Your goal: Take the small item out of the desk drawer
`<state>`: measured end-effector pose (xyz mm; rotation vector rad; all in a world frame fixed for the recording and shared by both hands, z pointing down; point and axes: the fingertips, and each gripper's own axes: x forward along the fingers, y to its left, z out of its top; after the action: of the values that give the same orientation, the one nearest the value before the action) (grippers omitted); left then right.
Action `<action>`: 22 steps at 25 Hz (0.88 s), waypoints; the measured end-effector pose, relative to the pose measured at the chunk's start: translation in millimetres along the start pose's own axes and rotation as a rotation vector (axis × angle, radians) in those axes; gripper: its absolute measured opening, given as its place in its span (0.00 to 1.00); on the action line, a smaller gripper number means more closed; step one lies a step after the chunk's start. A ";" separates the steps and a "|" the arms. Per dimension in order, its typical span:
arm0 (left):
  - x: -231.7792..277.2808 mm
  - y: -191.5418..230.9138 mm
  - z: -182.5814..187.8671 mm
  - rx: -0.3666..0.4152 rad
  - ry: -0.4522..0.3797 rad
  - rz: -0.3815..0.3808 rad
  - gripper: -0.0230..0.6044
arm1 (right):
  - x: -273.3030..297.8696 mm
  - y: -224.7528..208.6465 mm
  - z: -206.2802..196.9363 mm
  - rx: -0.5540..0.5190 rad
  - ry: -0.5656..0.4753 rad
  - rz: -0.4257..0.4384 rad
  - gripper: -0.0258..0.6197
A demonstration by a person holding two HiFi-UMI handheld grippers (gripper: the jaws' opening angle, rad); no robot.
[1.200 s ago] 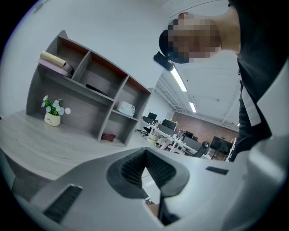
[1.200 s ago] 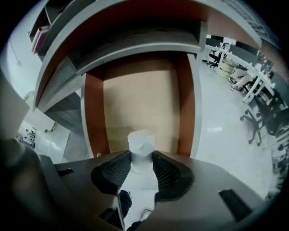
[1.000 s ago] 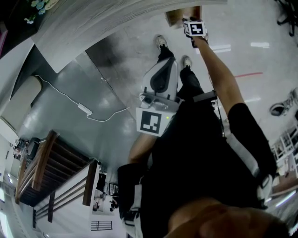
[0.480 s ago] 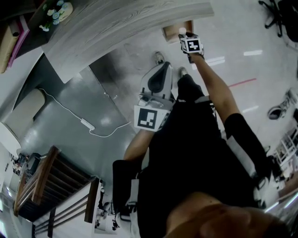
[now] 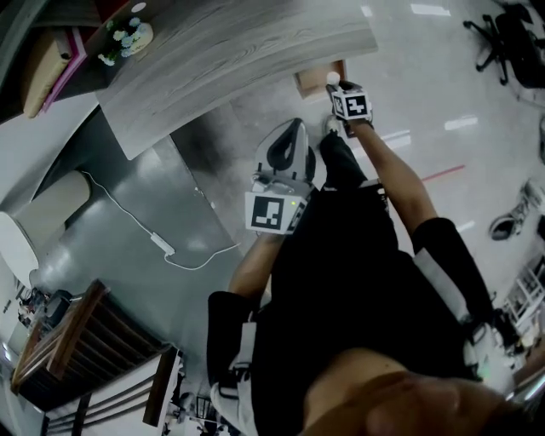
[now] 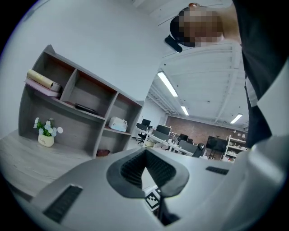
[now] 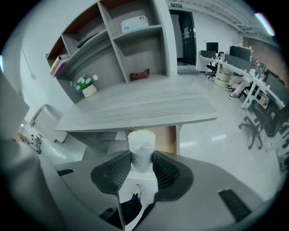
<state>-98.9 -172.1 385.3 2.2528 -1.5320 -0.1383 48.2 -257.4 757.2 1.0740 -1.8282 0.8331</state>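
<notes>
Each claw carries one cube with black-and-white square markers: the left cube [image 5: 274, 213] and the right cube [image 5: 351, 105], two in all. A green sign [image 7: 176, 5] hangs over the doorway, but its print is too small to read.

Count one small white item [image 7: 141, 142], one drawer [image 5: 317, 78], one flower pot [image 7: 88, 88] and one shelf unit [image 7: 135, 45] on the counter [image 7: 135, 110].

Your right claw [image 7: 142, 156] pinches the small white item. One ribbed pad presses on each side of it. The item stands upright between the pads, and its rounded top rises past the fingertips.

In the head view, the item is clear of the drawer and held in front of it. The drawer stands pulled out from under the counter edge.

Your left claw [image 6: 145, 151] is pressed together at the tips with nothing between the pads. It is held near your body, well apart from the item.
</notes>
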 end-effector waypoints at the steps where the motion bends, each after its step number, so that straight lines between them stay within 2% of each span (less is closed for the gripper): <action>1: -0.2 -2.5 2.2 0.000 -0.006 0.006 0.02 | -6.6 0.2 3.5 -0.001 -0.011 0.008 0.27; 8: -1.5 -21.8 21.0 0.015 -0.047 0.029 0.02 | -69.2 9.1 41.3 -0.002 -0.128 0.073 0.27; 12: -3.0 -29.1 22.2 0.080 -0.032 0.034 0.02 | -119.7 17.8 76.9 -0.010 -0.239 0.132 0.27; 16: -3.7 -37.0 34.3 0.092 -0.065 0.043 0.02 | -173.1 29.5 104.8 -0.017 -0.348 0.191 0.27; 22: -3.5 -39.4 42.3 0.126 -0.064 0.065 0.02 | -242.0 40.7 130.1 -0.049 -0.508 0.239 0.27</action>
<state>-79.0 -168.4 331.0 2.3124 -1.6885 -0.0981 37.6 -266.5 479.8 1.1200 -2.4264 0.6837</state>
